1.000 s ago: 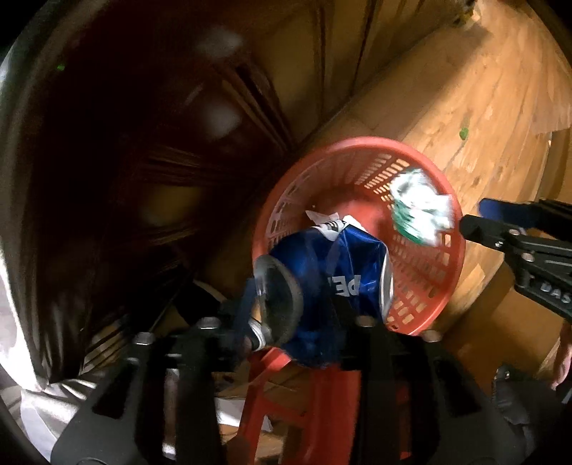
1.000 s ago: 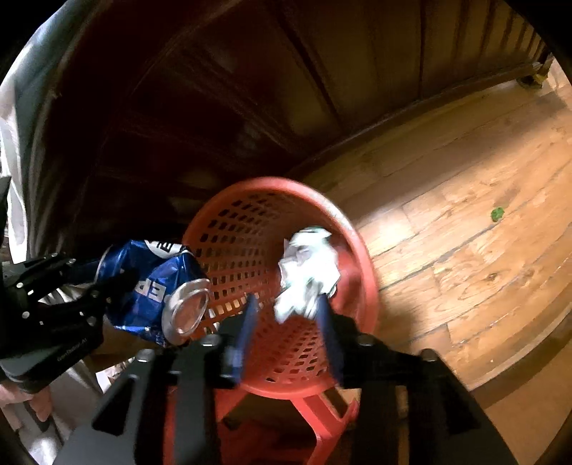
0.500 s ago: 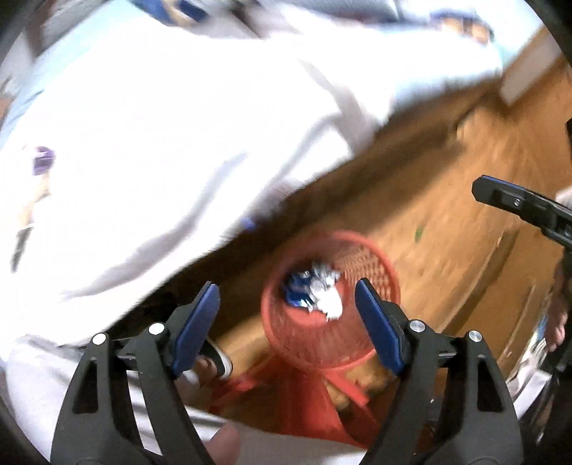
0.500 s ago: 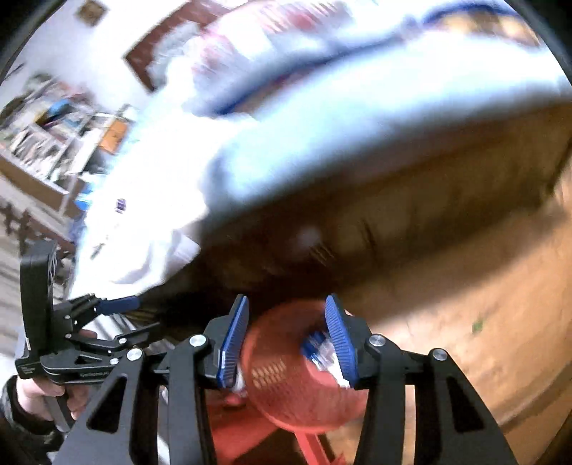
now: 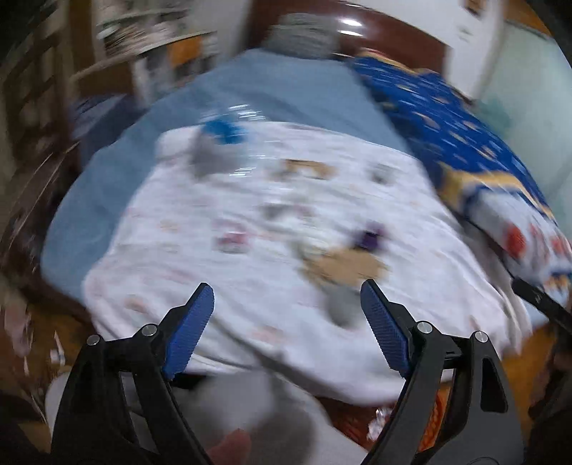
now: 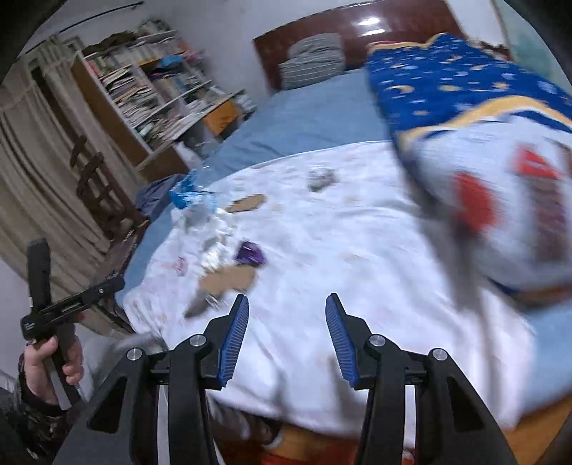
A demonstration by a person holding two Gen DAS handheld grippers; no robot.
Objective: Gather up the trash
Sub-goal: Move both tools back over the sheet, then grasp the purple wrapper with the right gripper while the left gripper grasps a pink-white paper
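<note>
Both of my grippers have swung up from the red basket to the bed — left gripper (image 5: 286, 314) just opened wide, right gripper (image 6: 284, 322) half open, both empty — can and paper are dropped, but cardboard scrap (image 6: 228, 279), purple wrapper (image 6: 250, 254) and blue wrapper (image 6: 186, 193) wait on the white sheet (image 6: 357, 250).

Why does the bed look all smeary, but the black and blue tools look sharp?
Left wrist view: the white sheet and its litter are heavily smeared, yet the left tool stays crisp. Right wrist view: less blur; the bookshelf is fairly clear, the patterned quilt streaks, and glare shines on the headboard.
</note>
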